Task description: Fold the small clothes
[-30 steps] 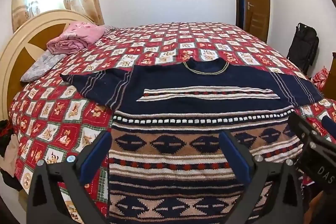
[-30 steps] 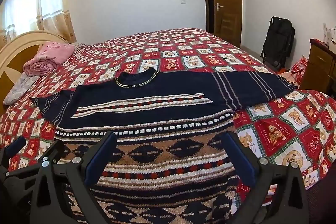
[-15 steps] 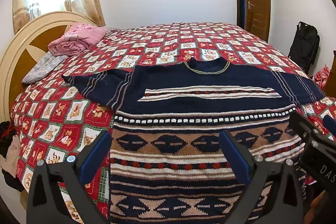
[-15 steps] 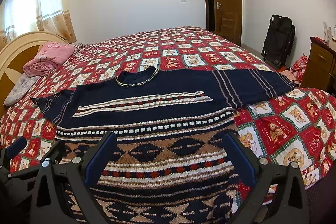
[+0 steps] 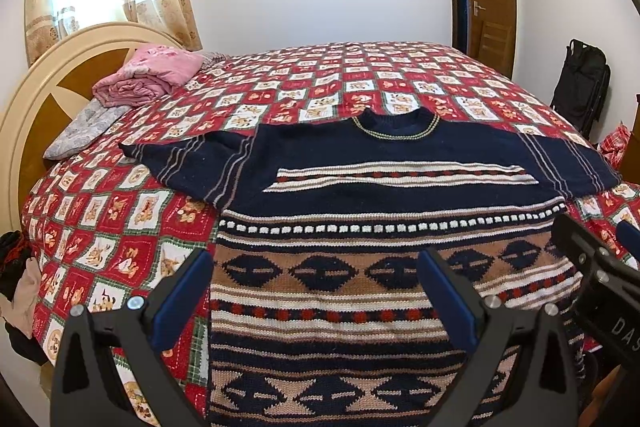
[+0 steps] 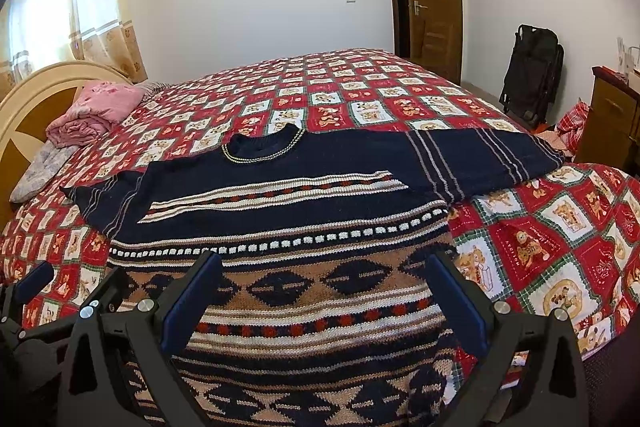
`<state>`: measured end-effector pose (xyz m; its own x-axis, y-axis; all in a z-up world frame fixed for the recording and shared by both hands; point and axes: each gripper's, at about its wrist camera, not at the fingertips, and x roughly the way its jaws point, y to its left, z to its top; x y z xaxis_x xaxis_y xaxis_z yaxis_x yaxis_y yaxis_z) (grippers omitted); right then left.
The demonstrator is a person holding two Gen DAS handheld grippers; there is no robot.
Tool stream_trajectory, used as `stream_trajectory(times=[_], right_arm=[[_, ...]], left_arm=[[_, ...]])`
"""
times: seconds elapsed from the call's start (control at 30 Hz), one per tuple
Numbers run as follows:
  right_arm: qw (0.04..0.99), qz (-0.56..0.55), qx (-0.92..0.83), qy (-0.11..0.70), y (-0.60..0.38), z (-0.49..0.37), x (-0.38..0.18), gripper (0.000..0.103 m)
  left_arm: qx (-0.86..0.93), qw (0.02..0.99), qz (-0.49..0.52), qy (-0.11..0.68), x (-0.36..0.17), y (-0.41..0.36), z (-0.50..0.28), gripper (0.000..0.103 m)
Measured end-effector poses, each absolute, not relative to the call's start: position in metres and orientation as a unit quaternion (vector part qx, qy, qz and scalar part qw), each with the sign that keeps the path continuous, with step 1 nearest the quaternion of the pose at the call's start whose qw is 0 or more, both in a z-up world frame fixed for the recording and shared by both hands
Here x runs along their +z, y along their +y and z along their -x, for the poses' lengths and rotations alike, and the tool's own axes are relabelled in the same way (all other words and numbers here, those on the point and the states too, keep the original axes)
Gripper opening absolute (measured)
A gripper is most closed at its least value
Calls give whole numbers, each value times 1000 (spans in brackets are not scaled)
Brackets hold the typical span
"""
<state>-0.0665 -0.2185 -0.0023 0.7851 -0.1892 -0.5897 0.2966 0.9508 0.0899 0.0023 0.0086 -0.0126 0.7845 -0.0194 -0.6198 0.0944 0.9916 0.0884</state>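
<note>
Both grippers have their fingers wide apart and hold nothing. The left gripper (image 5: pixel 316 291) and right gripper (image 6: pixel 324 291) hang side by side above the hem of the sweater (image 5: pixel 360 227). It lies flat on the bed (image 5: pixel 120 247), neck toward 12 o'clock, sleeves out to 9 and 3. Pink folded clothes (image 5: pixel 148 77) sit far off at 10 o'clock, nothing in the way.

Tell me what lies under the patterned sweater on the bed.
The sweater is spread flat, sleeves out, on the red checked bedspread, which shows all round it. Whatever is beneath its body is covered, so I cannot tell if anything else lies there.
</note>
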Motion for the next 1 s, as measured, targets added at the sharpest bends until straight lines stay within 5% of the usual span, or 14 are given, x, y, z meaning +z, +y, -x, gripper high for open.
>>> stream_trajectory(times=[1.0], right_arm=[[940,-98,-130,301,-225,66,-2,102]], left_arm=[[-26,942,-60,330,-16,9,-2,103]])
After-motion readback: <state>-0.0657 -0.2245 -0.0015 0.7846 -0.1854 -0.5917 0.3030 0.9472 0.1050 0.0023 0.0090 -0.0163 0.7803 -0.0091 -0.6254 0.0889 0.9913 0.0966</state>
